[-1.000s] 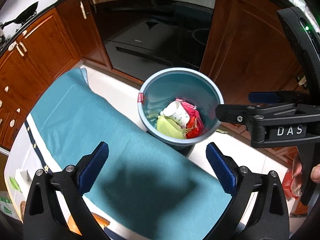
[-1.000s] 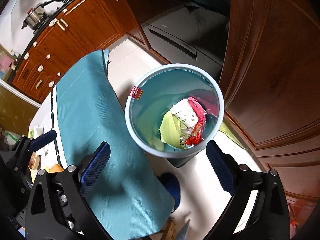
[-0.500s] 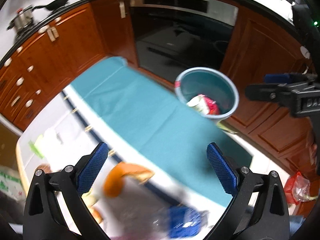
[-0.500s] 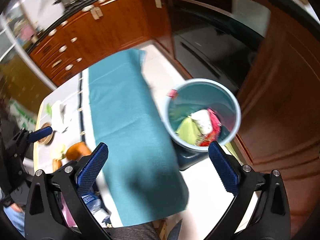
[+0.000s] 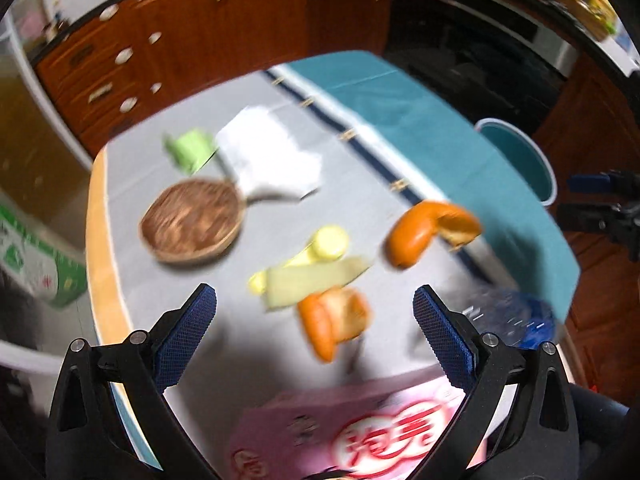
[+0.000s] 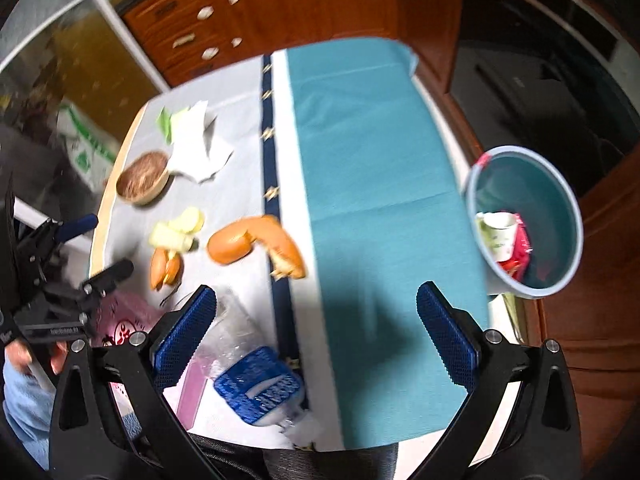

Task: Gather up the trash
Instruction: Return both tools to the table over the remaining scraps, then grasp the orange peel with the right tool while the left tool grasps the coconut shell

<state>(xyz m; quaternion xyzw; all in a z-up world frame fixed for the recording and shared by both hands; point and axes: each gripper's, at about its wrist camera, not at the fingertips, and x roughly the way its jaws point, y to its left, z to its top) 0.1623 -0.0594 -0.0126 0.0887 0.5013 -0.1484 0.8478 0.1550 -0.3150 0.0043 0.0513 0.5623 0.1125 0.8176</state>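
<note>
Both grippers are open and empty above the table. My left gripper hovers over a small bread piece, a yellow peel and a pink packet. My right gripper is over the teal cloth, with a crushed plastic bottle with a blue label near its left finger. The blue bin stands on the floor to the right and holds a paper cup and red wrappers. A bitten bread loaf lies mid-table.
A white tissue, a green scrap and a wooden bowl lie at the far side of the table. Wooden cabinets and a dark oven stand beyond. The view is motion-blurred.
Both grippers have swung left, away from above the bin, to over the table. The table's trash has come into view and the bin has shifted to the right edge.
</note>
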